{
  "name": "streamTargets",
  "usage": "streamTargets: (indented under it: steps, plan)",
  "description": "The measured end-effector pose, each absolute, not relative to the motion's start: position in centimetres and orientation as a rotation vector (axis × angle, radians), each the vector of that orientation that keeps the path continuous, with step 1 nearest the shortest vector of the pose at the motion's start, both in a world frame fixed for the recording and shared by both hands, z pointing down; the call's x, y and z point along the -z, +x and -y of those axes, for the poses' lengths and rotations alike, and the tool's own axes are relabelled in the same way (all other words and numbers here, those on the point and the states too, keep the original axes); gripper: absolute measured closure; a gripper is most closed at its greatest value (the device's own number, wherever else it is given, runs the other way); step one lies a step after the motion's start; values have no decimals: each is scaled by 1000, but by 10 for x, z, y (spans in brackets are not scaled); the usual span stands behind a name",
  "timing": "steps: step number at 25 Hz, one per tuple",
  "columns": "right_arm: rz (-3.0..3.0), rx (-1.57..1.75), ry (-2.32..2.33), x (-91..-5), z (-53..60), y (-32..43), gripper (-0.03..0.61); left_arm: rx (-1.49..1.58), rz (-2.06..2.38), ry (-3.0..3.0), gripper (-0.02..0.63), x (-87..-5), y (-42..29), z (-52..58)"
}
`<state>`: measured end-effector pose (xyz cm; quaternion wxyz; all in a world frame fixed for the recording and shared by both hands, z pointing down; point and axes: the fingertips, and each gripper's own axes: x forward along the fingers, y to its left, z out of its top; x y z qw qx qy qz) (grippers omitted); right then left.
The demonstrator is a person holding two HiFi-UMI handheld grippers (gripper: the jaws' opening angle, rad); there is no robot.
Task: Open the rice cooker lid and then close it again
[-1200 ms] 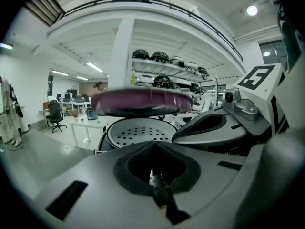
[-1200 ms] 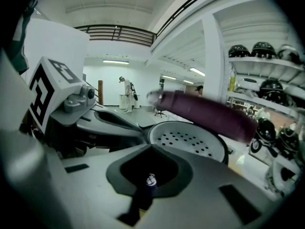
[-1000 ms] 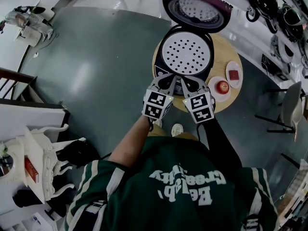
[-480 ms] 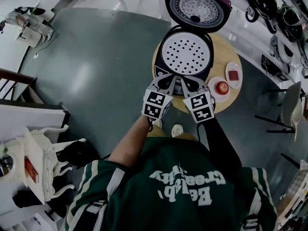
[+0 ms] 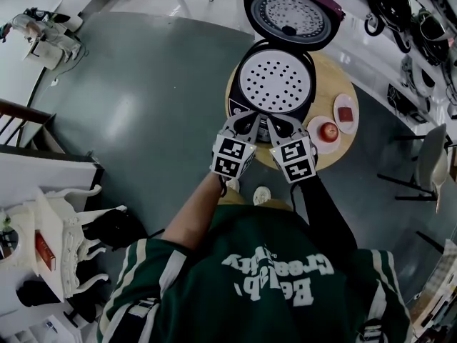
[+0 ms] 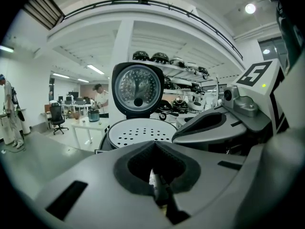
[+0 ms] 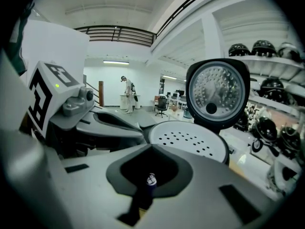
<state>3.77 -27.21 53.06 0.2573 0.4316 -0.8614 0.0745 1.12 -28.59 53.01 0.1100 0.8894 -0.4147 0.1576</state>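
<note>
A black rice cooker [image 5: 243,107] stands open on a round wooden table [image 5: 337,73]. Its lid [image 5: 291,14] is tipped back upright, showing the silver inner plate. A white perforated tray [image 5: 275,81] fills the pot. My left gripper [image 5: 249,117] and right gripper [image 5: 279,119] are side by side at the cooker's front edge, both shut with nothing between the jaws. In the left gripper view the lid [image 6: 137,87] rises behind the tray [image 6: 140,131], beyond my left gripper [image 6: 155,146]. The right gripper view shows the lid [image 7: 217,92] and tray [image 7: 188,140] ahead of my right gripper [image 7: 151,148].
Right of the cooker on the table are a small plate with a red apple [image 5: 328,130] and a second plate with a red block [image 5: 347,112]. A shelf of helmets [image 5: 400,9] runs along the far right. White desks [image 5: 43,38] stand at the far left.
The lid has swung a little further back and now stands more upright. Both grippers have stayed almost still at the cooker's front.
</note>
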Motion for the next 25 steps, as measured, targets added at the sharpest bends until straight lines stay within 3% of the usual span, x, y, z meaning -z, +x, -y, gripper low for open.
streamTargets:
  steps: [13,25]
  plan:
    - [2324,-53,1126,-511,276,50,574,-360,1225,2626,617,-501,15,291]
    - [2294,262,1621,-330,386,129,574,-155,1298,2843,617,-349,18,379]
